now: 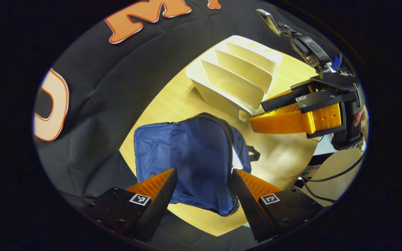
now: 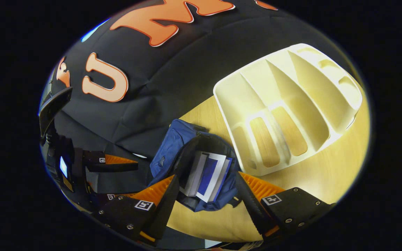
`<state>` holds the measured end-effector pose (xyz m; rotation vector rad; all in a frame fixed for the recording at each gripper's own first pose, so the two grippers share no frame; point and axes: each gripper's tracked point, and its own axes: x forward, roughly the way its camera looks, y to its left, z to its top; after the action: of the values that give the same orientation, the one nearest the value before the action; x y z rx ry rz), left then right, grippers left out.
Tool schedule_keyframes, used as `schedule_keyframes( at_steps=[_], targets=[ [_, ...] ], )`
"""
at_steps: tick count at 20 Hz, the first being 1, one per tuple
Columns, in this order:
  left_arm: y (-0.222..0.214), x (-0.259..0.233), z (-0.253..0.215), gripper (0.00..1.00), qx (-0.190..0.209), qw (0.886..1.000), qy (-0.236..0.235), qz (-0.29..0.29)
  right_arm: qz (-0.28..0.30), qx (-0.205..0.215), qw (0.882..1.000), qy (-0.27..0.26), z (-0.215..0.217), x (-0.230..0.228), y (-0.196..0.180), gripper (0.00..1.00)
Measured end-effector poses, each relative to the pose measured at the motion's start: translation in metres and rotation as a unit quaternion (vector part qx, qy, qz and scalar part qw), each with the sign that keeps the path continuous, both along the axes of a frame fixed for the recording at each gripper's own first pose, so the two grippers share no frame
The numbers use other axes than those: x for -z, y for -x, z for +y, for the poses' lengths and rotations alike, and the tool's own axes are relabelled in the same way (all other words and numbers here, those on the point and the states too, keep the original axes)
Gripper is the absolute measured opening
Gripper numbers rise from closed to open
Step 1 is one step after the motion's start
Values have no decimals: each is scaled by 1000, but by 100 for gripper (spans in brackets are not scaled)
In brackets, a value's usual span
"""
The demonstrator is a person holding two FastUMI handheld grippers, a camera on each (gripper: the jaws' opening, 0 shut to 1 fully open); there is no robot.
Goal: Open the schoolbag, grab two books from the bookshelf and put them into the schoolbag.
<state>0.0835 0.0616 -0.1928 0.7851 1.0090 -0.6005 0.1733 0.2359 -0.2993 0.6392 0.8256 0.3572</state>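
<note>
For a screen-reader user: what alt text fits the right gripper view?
An open blue schoolbag lies on a wooden table with books visible inside, framed by the open right hand-held gripper. A cream bookshelf stands beside the schoolbag.

Schoolbag (image 1: 194, 157) lies flat on the counter (image 1: 173, 101), near its front edge. Bookshelf (image 1: 236, 75) stands on the counter behind the schoolbag, toward the right in the left gripper view, just beside the bag's top. Booth wall (image 1: 92, 104) runs behind and left of both. In the right gripper view the schoolbag (image 2: 173, 146) mouth gapes toward the camera, two books (image 2: 206, 176) inside it, side by side; bookshelf (image 2: 284, 104) sits right of the bag, close to it. Left claw (image 1: 204, 190) hangs above the bag's lower end; right claw (image 2: 206, 197) above the mouth.
</note>
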Motion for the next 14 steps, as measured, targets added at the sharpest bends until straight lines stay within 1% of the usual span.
schedule_keyframes(
  at_steps=[2,4,7,8,10,12,13,14],
  targets=[
    [9,-20,-14,98,-27,999,24,-28,-15,-12,1000,12,-27,-14,9,97],
    [17,-42,-37,98,-58,995,60,-60,-36,-20,999,22,-55,-34,17,97],
    [24,-79,-82,98,-86,980,124,-129,-93,-16,994,52,-111,-80,26,97],
    [30,-87,-97,98,-92,973,149,-150,-117,-9,991,66,-129,-96,28,97],
    [31,-104,-118,98,-106,953,204,-195,-168,12,981,94,-165,-132,34,97],
    [34,-117,-138,97,-120,933,251,-229,-211,39,969,122,-205,-166,49,97],
    [40,-126,-147,100,-126,925,268,-239,-229,52,962,136,-222,-179,52,97],
    [42,-133,-151,97,-131,915,283,-255,-247,66,955,149,-235,-192,57,97]
  ],
)
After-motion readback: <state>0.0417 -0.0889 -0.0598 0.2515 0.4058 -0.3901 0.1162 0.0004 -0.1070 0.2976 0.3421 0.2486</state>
